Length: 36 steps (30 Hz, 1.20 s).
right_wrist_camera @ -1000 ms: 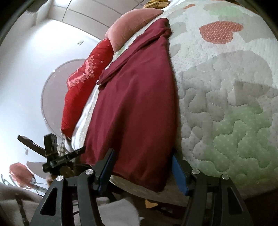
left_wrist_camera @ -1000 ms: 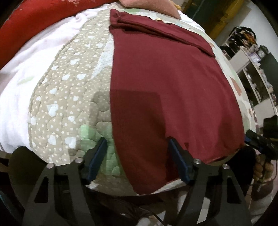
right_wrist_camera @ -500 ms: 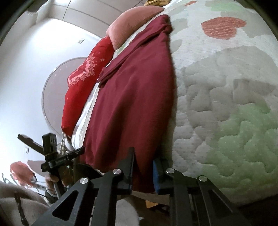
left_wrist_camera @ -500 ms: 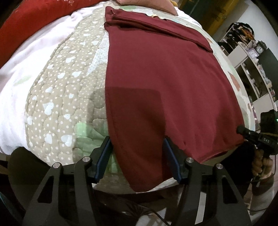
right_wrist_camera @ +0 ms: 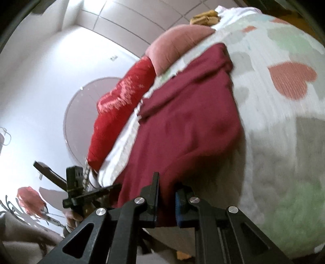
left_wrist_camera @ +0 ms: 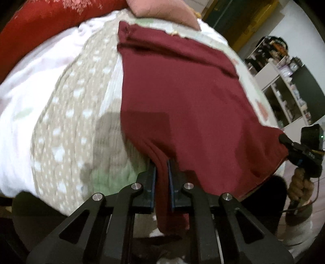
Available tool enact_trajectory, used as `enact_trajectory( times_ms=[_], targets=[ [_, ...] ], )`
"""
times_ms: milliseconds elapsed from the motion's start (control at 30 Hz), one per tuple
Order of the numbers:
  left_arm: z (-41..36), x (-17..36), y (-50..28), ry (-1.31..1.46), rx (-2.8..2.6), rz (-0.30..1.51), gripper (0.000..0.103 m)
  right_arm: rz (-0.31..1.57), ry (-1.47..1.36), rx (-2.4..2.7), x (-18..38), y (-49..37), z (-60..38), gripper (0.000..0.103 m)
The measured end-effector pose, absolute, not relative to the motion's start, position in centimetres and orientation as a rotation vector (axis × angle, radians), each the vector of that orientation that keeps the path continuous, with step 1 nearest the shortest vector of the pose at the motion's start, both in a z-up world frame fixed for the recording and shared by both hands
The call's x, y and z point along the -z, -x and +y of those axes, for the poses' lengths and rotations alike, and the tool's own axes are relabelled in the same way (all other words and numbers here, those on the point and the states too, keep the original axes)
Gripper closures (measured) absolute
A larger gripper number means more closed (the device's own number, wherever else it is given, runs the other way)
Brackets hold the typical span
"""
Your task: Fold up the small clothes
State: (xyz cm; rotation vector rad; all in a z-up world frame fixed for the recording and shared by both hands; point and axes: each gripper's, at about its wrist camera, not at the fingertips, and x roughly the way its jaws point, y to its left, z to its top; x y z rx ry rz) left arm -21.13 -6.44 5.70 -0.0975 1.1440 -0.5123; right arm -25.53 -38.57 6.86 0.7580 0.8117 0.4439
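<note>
Both grippers, left (left_wrist_camera: 161, 178) and right (right_wrist_camera: 166, 201), pinching near hem of maroon garment (left_wrist_camera: 182, 97); lying lengthwise on quilted bed (left_wrist_camera: 67, 126), pointing toward pink pillow (left_wrist_camera: 162, 10).

Dark maroon knit-cloth garment (left_wrist_camera: 182, 105): matt, soft, fine-textured, no sheen. Quilted cotton bedspread (left_wrist_camera: 67, 130) with white hearts on beige: matt, puffy, stitched into ridges; pale green and pink patches looked nubbly in the right wrist view. Left hand-held gripper (left_wrist_camera: 161, 182): matt black plastic frame, shiny metal rivets, blue rubbery finger pads (left_wrist_camera: 170, 182). Right hand-held gripper (right_wrist_camera: 166, 201): same finish. Red pillow (right_wrist_camera: 121, 109): satiny, faint gloss. Pink cushion (right_wrist_camera: 174, 46): matt cloth.
</note>
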Motion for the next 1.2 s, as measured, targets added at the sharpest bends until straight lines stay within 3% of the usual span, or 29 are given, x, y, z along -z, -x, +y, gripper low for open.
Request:
enact_trajectory(
  times_ms=[200,767,1200],
  targets=[
    [-5.9,-8.2,17.6,0.158,0.502,1.062,0.095,0.700,-0.785,-0.419,-9.3,21.7,-39.9,0.092],
    [-8.6,-10.4,0.7,0.173,0.369,0.936,0.095,0.674,-0.704,-0.314,-12.3,5.1,-41.9,0.092],
    [-9.8,-8.2,-8.8,0.227,0.316,0.989,0.095,0.733,-0.796,-0.196,-8.1,-5.9,-45.2,0.091]
  ],
)
